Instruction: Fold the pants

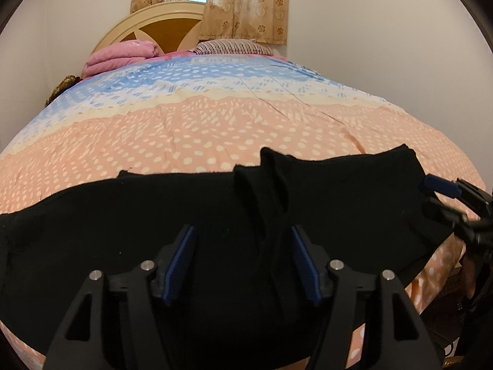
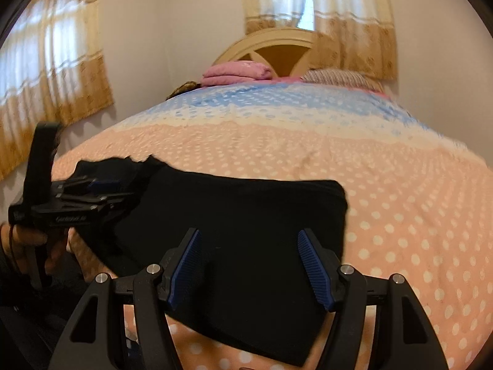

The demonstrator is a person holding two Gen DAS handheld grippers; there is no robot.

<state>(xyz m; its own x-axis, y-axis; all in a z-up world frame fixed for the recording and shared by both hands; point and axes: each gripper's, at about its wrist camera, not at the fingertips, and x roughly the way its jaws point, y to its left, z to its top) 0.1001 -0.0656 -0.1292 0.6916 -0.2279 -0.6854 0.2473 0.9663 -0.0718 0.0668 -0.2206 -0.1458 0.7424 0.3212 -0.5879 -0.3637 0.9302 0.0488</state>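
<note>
Black pants (image 1: 185,215) lie flat near the front edge of the bed, spread left to right, with a raised fold ridge (image 1: 271,191) near the middle. They also show in the right wrist view (image 2: 246,215). My left gripper (image 1: 243,262) is open, its blue pads low over the pants, either side of the ridge. My right gripper (image 2: 249,265) is open over the pants' right end. In the left wrist view the right gripper (image 1: 443,191) shows at the pants' right edge. In the right wrist view the left gripper (image 2: 104,185) shows over the pants' left part.
The bed has a peach, cream and blue dotted cover (image 1: 215,129). A folded pink blanket (image 1: 120,57) and a striped pillow (image 1: 234,47) lie at the headboard (image 1: 166,30). Curtained windows (image 2: 46,77) are on the walls. The bed's front edge drops off at the right (image 1: 437,283).
</note>
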